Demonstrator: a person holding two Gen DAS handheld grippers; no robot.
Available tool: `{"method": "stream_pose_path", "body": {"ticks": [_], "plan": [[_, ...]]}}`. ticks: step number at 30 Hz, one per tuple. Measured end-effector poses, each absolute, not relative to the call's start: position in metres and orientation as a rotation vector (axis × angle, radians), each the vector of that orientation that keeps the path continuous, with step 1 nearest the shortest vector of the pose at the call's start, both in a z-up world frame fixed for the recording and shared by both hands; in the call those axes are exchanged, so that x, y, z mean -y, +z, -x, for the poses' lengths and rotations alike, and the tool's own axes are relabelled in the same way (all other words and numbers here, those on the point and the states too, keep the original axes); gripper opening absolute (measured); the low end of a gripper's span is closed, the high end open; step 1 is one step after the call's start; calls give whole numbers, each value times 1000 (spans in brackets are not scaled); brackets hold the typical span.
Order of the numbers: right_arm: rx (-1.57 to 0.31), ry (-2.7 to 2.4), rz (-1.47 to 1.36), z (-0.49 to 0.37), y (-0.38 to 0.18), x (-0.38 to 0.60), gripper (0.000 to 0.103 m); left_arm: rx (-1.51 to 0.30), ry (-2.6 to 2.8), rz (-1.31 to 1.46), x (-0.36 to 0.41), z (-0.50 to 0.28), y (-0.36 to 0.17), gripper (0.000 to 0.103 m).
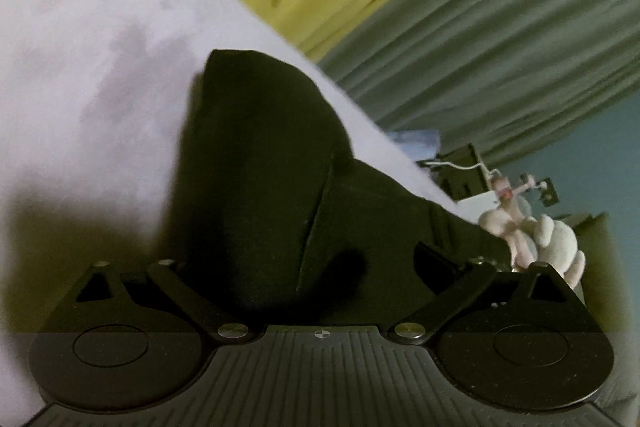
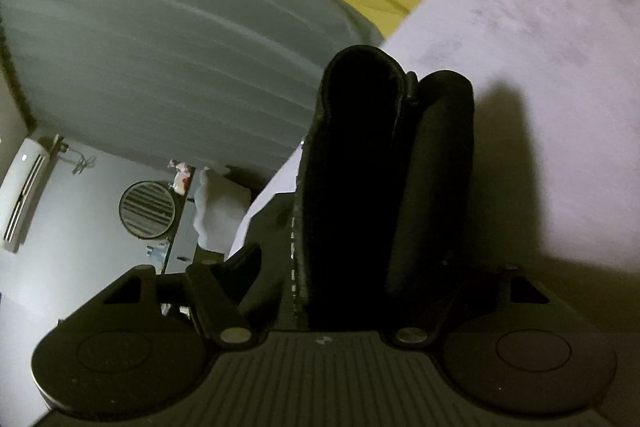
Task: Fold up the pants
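Note:
The black pants [image 1: 260, 147] lie folded on a pale lilac bed sheet [image 1: 100, 47]. In the left wrist view they rise as a dark hump straight ahead and cover the space between the jaws. My left gripper [image 1: 320, 267] has its links splayed wide; its fingertips are lost against the black cloth. In the right wrist view a thick upright fold of the pants [image 2: 360, 147], with a stitched edge, stands between the jaws of my right gripper [image 2: 352, 263]. Its left finger [image 2: 242, 259] shows a little apart from the fold; the right finger is hidden in shadow.
Grey-green and yellow curtains [image 1: 480, 27] hang behind the bed. A pale plush toy [image 1: 552, 243] sits beyond the bed's right edge. In the right wrist view there is a wall air conditioner [image 2: 24, 187], a round fan [image 2: 146, 209] and a white cloth [image 2: 216, 215].

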State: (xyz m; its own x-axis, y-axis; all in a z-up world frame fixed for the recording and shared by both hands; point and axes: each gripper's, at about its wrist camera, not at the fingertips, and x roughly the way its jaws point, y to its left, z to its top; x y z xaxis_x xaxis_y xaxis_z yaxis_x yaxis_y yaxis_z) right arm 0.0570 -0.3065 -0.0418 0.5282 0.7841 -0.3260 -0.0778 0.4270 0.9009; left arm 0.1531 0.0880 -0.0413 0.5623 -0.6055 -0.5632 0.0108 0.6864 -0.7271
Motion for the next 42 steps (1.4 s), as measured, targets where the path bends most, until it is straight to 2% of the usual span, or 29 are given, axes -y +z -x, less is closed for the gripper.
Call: {"method": "stream_pose_path", "body": {"ticks": [3,6,8,11,14,19,20,23,26,28,34,37,42], "plan": [[-805,630,-953,-66,-17,308,73,-849,-451,766,-75,-165,-24,97],[-741,598,-935,-77,4,319,74,-853,-387,660,-53,-187,-9,97],[-729,528,-931,-84,14,333,80,-909,-237,508,-41,-205,-6,96],[-711,280,-673,-88,31,348,80,-926,-101,346,-41,-213,-3,96],[-659,136,-496,-71,43,357,82,-926,-149,325,-41,-192,-5,96],[-610,261,-694,-25,33,361,80,-922,-148,359,-25,-133,-30,96],[-611,278,-764,-17,26,358,76,-921,-138,369,-23,-122,-35,96],[-677,323,-1006,-3,-10,356,52,-898,-111,412,-20,-97,-45,97],[-770,247,-1042,-3,-35,347,49,-857,-93,379,-18,-83,-47,97],[-792,205,-1022,-5,-39,344,42,-847,-83,353,-19,-79,-47,97],[-801,130,-1006,-10,-42,344,45,-831,-38,336,-21,-74,-49,97],[-779,89,-1156,-4,-49,344,55,-830,-37,319,-19,-71,-50,97],[-851,22,-1372,-6,-55,345,54,-828,-38,343,-22,-67,-50,97]]}}
